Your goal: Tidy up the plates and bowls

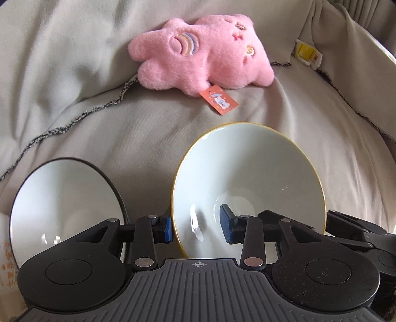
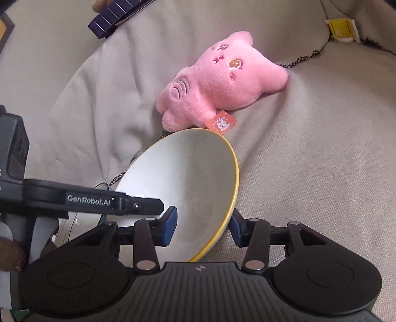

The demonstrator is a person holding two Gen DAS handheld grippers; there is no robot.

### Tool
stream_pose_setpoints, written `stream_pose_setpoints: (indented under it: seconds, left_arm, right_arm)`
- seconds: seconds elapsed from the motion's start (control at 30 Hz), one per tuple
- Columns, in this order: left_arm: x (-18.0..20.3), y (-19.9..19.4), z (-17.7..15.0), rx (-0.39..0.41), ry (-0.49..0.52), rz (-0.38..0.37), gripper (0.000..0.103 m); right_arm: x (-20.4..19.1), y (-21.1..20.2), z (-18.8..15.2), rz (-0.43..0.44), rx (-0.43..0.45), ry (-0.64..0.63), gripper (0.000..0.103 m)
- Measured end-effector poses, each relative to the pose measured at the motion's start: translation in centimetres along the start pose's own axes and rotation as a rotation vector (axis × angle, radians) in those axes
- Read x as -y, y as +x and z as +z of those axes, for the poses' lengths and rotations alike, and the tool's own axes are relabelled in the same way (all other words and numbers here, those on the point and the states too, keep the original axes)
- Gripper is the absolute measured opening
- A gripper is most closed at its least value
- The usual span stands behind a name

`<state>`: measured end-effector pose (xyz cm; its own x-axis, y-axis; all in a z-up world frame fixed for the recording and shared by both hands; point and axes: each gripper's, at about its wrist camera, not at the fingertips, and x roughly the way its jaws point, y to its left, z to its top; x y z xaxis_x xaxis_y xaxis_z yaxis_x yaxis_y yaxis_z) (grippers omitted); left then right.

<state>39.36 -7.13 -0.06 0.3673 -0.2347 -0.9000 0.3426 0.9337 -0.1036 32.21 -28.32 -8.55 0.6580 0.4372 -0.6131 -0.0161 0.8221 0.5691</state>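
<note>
A white bowl with a yellow rim (image 1: 250, 168) stands tilted on the beige blanket (image 1: 99, 138), its inside facing both cameras. My left gripper (image 1: 197, 226) straddles its left rim, one blue pad outside and the other well inside, clear of the wall, so it is open. My right gripper (image 2: 203, 226) straddles the right rim of the same bowl (image 2: 188, 173), with a visible gap at the inner pad, so it is open too. One of its fingers (image 1: 277, 218) shows inside the bowl in the left wrist view. A second white bowl with a dark rim (image 1: 66, 205) lies to the left.
A pink plush toy (image 1: 203, 54) with an orange tag (image 1: 219, 100) lies just beyond the bowls, also seen as the plush toy (image 2: 217, 84). A yellow and white item (image 1: 307, 52) sits far right. A dark ribbed object (image 2: 116, 14) lies at the far left.
</note>
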Motion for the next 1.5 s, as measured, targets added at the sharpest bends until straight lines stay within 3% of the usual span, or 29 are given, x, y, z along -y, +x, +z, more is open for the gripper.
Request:
stream_pose_setpoints:
  seconds: [0.17,0.27,0.43,0.67,0.87,1.0,1.2,1.37,1.5]
  left_arm:
    - [2.2,-2.9,-3.7,0.035,0.016,0.056,0.04]
    - [2.4,-4.6,-6.4,0.019,0.016,0.092,0.04]
    - [0.6,-5.9,-10.4,-0.033,-0.042,0.089,0.039]
    - [-0.4,-5.7,-12.4,-0.075,-0.042,0.127,0.036]
    - [-0.7,-6.0,-12.5,-0.085,-0.077,0.126,0.034]
    - [-0.9,-6.6,-12.6,-0.079,-0.095,0.133,0.03]
    - [-2.2,-9.5,-12.7,0.003,-0.166,0.075,0.028]
    - [-4.9,-13.0,-12.5,0.154,-0.221,-0.015,0.028]
    - [-8.1,-14.6,-11.5,0.242,-0.318,0.014,0.028]
  right_arm:
    - [-1.0,-2.5,-2.8,0.022,-0.035,-0.041,0.054]
    - [-2.4,-3.9,-4.7,0.039,-0.044,-0.121,0.055]
    - [-3.6,-4.8,-6.8,0.098,-0.082,-0.204,0.055]
    - [-6.0,-4.2,-8.1,0.1,-0.092,-0.332,0.055]
    - [-5.1,-4.6,-6.9,0.153,-0.124,-0.242,0.056]
    - [-4.7,-5.6,-6.3,0.179,-0.092,-0.212,0.057]
    - [-3.4,-7.2,-5.1,0.199,0.012,-0.122,0.065]
    - [-2.4,-7.8,-4.2,0.17,0.065,-0.062,0.068]
    - [-2.7,-8.1,-3.4,0.106,0.072,-0.045,0.07]
